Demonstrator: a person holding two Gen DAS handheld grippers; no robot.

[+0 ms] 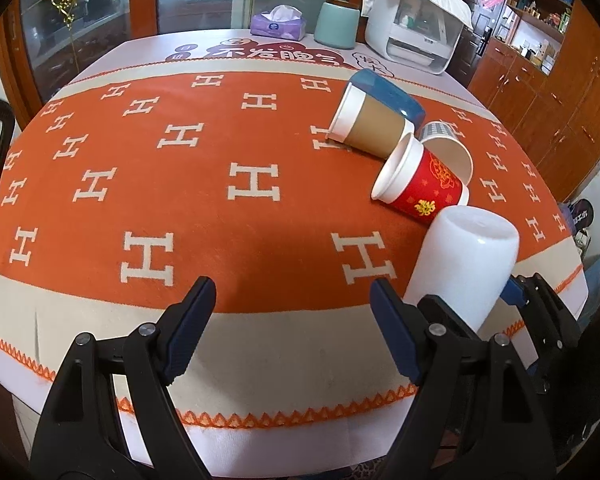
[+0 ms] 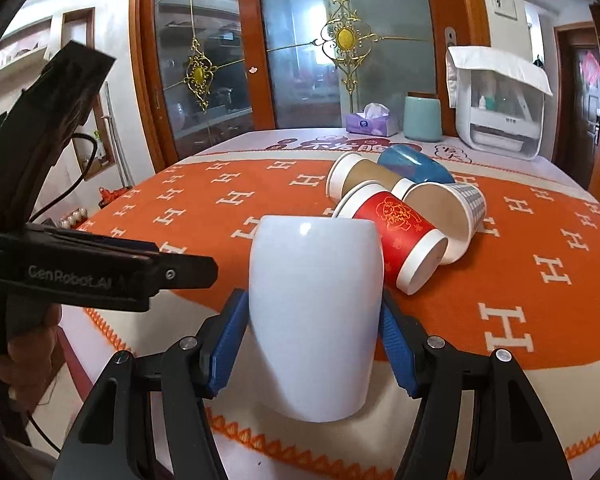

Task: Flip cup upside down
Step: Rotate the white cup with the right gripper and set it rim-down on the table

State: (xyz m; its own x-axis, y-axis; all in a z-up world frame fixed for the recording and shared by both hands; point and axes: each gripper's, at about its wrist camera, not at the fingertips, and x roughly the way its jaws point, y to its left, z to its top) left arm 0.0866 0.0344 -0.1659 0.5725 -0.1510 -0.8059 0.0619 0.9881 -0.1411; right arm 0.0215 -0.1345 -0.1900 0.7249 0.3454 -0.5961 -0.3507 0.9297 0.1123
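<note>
A white cup is held bottom-up between the blue pads of my right gripper, close above the near edge of the table; its rim is down and tilted a little. The same cup shows at the right of the left wrist view, with the right gripper clamped on it. My left gripper is open and empty over the cloth's near border, left of the cup. It also shows at the left of the right wrist view.
Several cups lie on their sides on the orange H-pattern cloth: a red one, a brown one, a blue one, a checked one. A tissue box, teal jar and white appliance stand at the far edge.
</note>
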